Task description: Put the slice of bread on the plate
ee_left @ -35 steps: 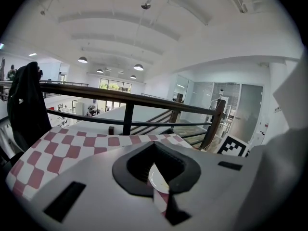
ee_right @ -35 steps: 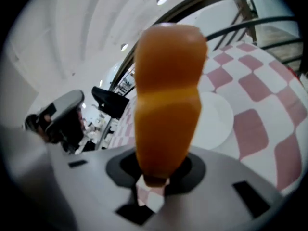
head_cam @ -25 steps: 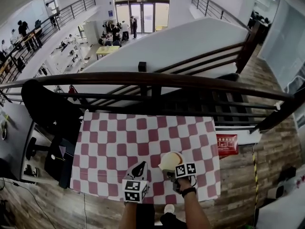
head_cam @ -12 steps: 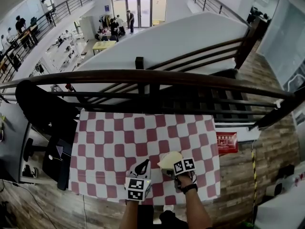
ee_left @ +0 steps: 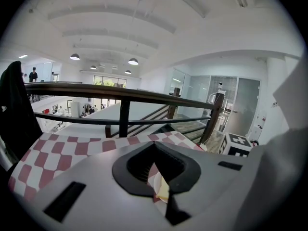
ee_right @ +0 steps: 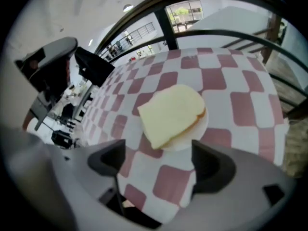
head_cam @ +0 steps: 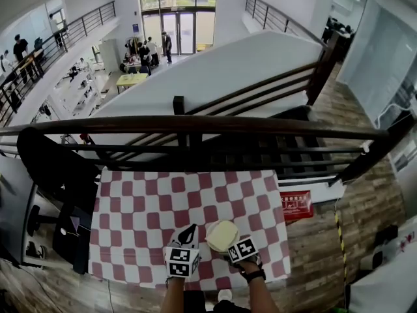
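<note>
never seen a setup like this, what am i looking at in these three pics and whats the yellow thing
There is no robot here. A person holds a hand tool with tongs in each hand. The wide picture comes from a camera on the person's head, looking down at a table with a red and white checked cloth beside a railing. The other two pictures come from cameras that ride on each tool and look along its tongs.

The yellow thing is a slice of bread. It lies on a small white plate on the cloth.

The right gripper has its tongs apart and empty, just short of the plate. The left gripper has its tongs closed on nothing. So nothing is held at this moment.
</note>
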